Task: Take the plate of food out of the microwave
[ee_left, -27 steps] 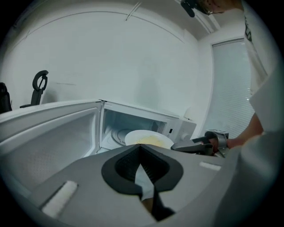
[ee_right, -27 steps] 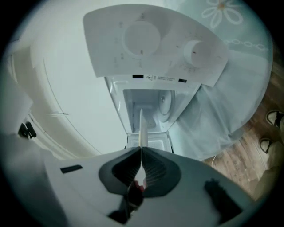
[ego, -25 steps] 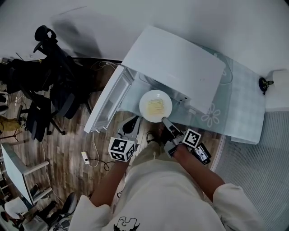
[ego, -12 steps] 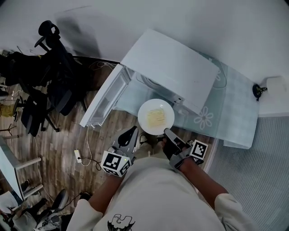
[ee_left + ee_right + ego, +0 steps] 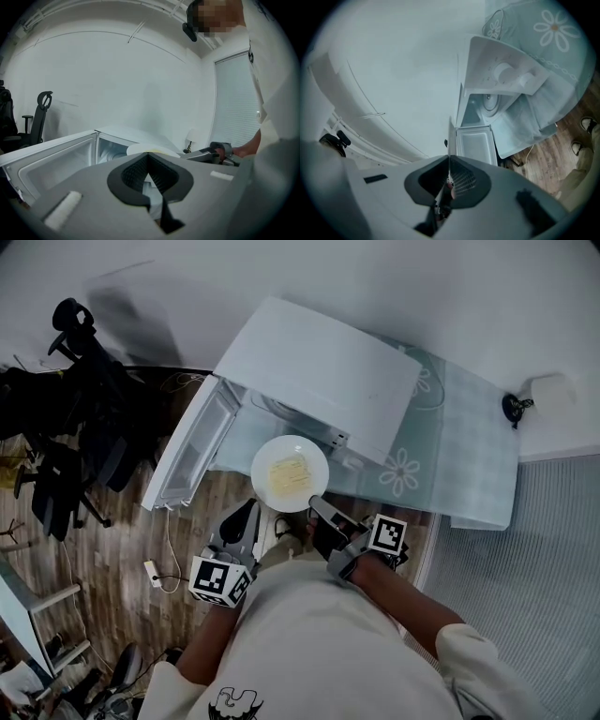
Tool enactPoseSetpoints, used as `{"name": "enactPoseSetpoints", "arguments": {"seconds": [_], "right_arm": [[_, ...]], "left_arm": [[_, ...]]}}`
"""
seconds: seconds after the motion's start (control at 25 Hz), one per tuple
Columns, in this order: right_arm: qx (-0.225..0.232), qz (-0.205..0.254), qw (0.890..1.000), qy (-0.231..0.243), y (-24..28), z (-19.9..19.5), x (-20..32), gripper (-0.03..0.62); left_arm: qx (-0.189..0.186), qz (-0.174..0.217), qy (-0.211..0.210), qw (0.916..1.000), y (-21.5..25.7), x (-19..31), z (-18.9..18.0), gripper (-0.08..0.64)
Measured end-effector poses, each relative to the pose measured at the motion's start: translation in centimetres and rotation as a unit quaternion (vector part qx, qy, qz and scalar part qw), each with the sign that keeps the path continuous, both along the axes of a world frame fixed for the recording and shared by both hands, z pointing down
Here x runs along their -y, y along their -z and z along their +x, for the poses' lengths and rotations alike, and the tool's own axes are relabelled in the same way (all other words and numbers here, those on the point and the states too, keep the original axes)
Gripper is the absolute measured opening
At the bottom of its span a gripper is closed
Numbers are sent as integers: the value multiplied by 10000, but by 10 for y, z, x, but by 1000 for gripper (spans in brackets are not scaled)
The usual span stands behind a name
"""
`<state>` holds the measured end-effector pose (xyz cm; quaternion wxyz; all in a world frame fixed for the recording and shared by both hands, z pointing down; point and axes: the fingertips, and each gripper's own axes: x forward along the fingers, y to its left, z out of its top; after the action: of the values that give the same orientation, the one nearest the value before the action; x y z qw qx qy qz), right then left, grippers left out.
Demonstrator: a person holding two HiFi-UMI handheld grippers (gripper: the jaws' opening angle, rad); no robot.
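Note:
A white plate (image 5: 290,473) with pale yellow food on it hangs in the air just in front of the white microwave (image 5: 319,379), level and over the table's front edge. My right gripper (image 5: 319,510) is shut on the plate's near rim; in the right gripper view the plate (image 5: 449,136) shows only as a thin edge between the jaws. The microwave door (image 5: 191,454) stands wide open to the left. Lower left of the plate, my left gripper (image 5: 246,519) is shut and holds nothing. From the left gripper (image 5: 148,155) the plate (image 5: 152,150) sits just beyond the tips.
The microwave stands on a table under a pale green flowered cloth (image 5: 441,446). Dark office chairs (image 5: 66,427) crowd the left side. A cable and power strip (image 5: 150,570) lie on the wooden floor. A small dark object (image 5: 514,407) sits at the table's far right.
The plate has come out of the microwave's mouth toward me in the right gripper. The left gripper has stayed shut and low beside it.

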<state>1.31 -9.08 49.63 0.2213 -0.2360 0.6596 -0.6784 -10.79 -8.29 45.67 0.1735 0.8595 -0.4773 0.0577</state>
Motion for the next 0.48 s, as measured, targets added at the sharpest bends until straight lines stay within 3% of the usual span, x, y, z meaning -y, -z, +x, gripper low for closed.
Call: {"name": "enactPoseSetpoints", "arguments": {"seconds": [0.48], "right_arm": [[-1, -19, 9999, -115, 1, 3, 4, 20]], "left_arm": [[35, 56, 203, 9998, 7, 6, -7, 3]]}}
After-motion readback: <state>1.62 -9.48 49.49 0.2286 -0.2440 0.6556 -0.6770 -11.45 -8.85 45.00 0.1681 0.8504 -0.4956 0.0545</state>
